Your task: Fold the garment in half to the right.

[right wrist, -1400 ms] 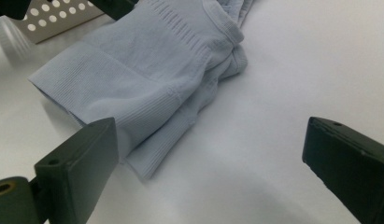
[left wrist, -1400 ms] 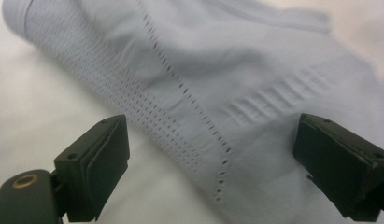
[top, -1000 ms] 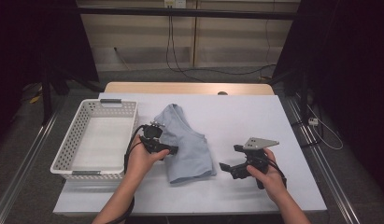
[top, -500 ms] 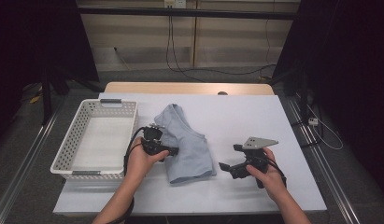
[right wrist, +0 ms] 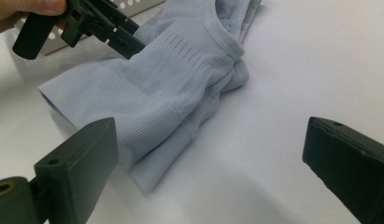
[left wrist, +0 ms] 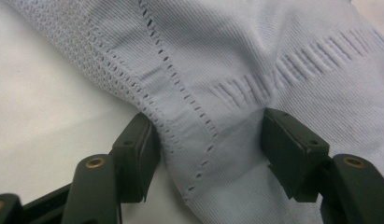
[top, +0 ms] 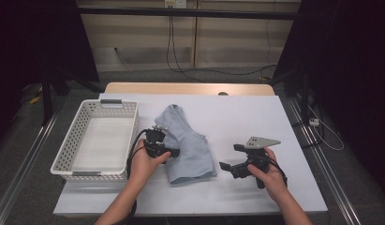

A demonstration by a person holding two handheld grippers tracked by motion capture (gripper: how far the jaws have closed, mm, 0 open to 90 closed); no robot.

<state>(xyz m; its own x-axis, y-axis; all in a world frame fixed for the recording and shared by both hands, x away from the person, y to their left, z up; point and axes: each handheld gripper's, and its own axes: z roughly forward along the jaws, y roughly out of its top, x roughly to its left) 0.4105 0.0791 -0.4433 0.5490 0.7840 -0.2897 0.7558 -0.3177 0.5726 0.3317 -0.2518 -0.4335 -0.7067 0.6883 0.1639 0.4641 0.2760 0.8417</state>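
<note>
The left tongs [left wrist: 206,140], spread wide, straddle the left edge of the blue garment [top: 188,145] at frame centre; the right tongs [top: 230,168], also wide, wait lower right, apart

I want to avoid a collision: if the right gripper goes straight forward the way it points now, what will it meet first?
Most likely the light blue garment: it lies straight ahead between the open jaws of the right gripper, with bare white table before it. Depth is hard to judge.
</note>
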